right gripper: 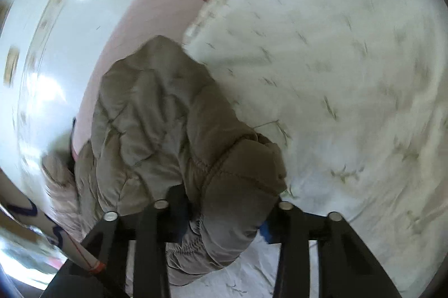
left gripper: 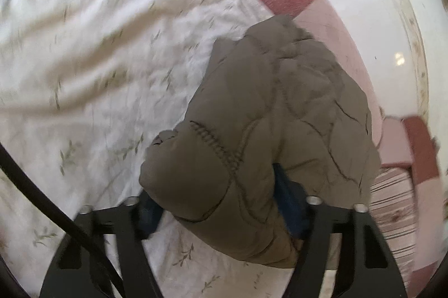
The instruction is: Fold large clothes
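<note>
Both grippers are pinching bunched folds of an olive-brown quilted puffer jacket (left gripper: 268, 135): left gripper (left gripper: 224, 211) and right gripper (right gripper: 224, 211) clamped on it, jacket hanging over a white leaf-print bedsheet (left gripper: 84, 46).

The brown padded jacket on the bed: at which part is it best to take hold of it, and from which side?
Probably the thick stitched edge of the brown padded jacket. Its puffy panels are bulky, while the seamed hem is narrower and likely firmer. Come from the near side, low over the white bedspread. The left gripper and right gripper both already have the fabric bunched between their fingers.
</note>
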Tool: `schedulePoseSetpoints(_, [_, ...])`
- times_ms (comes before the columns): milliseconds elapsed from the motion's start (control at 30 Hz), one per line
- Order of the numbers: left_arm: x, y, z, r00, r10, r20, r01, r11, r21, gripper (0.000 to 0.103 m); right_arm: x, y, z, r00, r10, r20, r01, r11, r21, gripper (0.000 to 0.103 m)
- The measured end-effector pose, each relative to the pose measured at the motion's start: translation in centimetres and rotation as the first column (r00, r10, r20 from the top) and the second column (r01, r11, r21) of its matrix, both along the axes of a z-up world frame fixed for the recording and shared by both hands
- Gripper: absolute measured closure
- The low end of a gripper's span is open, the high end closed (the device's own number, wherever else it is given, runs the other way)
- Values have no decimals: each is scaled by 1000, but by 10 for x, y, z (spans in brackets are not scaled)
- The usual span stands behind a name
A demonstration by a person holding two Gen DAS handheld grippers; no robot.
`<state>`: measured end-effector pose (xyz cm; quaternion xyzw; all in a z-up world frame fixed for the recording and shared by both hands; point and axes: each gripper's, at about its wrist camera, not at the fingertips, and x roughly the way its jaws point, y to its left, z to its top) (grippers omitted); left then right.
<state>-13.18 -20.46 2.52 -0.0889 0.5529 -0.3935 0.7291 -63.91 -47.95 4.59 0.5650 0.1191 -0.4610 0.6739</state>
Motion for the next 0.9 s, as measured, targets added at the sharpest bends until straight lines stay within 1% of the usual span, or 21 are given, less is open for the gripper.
schedulePoseSetpoints(33, [-5,-2,7,998,-4,56,3,1000,14,51,5,3,8,999,7,-41,-9,999,-35,69])
schedulePoseSetpoints(67, [-13,-5,16,991,-9,132,5,999,34,54,13,9,19,995,18,-101,-27,996,-83,71])
schedulePoseSetpoints(100, [-21,-6,23,981,-15,192,6,999,50,55,17,12,26,989,26,-143,-43,992,-115,72])
schedulePoseSetpoints(167, [-34,-7,36,959,-27,281,9,998,66,60,25,20,42,977,38,-212,-77,981,-179,73])
schedulePoseSetpoints(233, [-42,-5,49,942,-33,334,14,998,59,61,27,30,58,969,47,-243,-106,966,-234,74])
schedulePoseSetpoints(267, [-44,-1,53,939,-32,344,14,999,53,61,27,34,64,968,50,-246,-113,962,-250,75])
schedulePoseSetpoints(433, [-56,26,74,938,-11,347,7,1000,15,61,14,58,90,968,68,-241,-141,944,-299,75])
schedulePoseSetpoints(567, [-76,48,88,937,7,350,-4,1000,-8,61,-1,81,106,973,78,-216,-143,940,-308,75])
schedulePoseSetpoints(633, [-89,58,99,937,25,349,-18,1000,-23,61,-15,98,111,976,86,-198,-146,940,-310,75])
schedulePoseSetpoints(700, [-110,73,107,934,33,356,-23,999,-33,61,-33,114,111,981,92,-174,-141,944,-299,75])
schedulePoseSetpoints(767, [-130,85,107,934,35,355,-27,999,-28,61,-46,124,108,984,95,-154,-136,950,-283,75])
schedulePoseSetpoints(833, [-147,101,99,942,35,334,-32,999,-17,60,-60,132,100,986,97,-137,-130,960,-250,75])
schedulePoseSetpoints(867, [-151,109,91,945,33,324,-34,999,-3,59,-65,134,93,987,99,-127,-126,966,-226,72])
schedulePoseSetpoints(900, [-154,116,82,951,30,307,-36,999,14,58,-71,132,83,988,99,-121,-120,976,-183,68])
